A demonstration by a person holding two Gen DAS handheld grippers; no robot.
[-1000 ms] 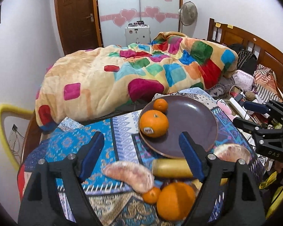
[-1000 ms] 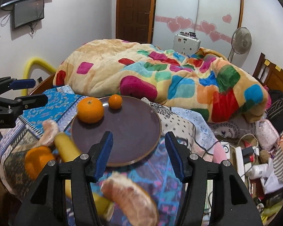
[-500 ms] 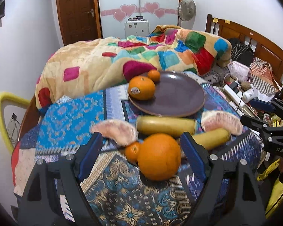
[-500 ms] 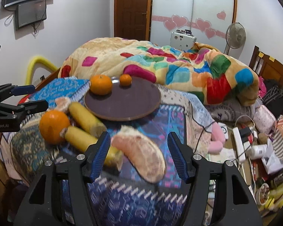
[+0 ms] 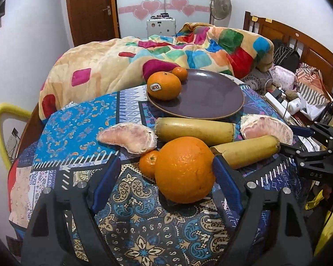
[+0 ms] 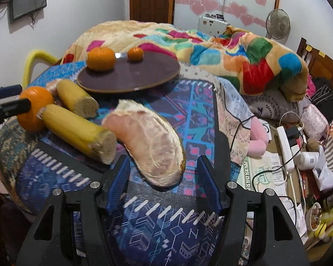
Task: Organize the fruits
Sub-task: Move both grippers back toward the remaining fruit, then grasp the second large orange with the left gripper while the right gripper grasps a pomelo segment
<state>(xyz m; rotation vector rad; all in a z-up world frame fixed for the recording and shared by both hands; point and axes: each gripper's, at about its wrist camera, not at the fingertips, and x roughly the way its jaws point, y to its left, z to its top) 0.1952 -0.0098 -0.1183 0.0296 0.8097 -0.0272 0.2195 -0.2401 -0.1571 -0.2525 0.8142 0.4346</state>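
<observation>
Low in frame, the left gripper (image 5: 166, 181) gapes around the large orange (image 5: 184, 169) and the right gripper (image 6: 164, 177) around a pomelo segment (image 6: 148, 141), neither yet gripping; each should centre before squeezing gently.

Little legible text is found. "DAS" is read in pale letters on the black body of the right gripper (image 5: 284, 140), seen at the right edge of the left wrist view. A white oval sticker (image 5: 155, 87) is carried by the orange on the plate (image 5: 163, 85); its dark print is too distorted to be read. Large printed lettering is seen on a green-and-white paper (image 6: 256, 173) beside the bed, but it cannot be made out.
</observation>
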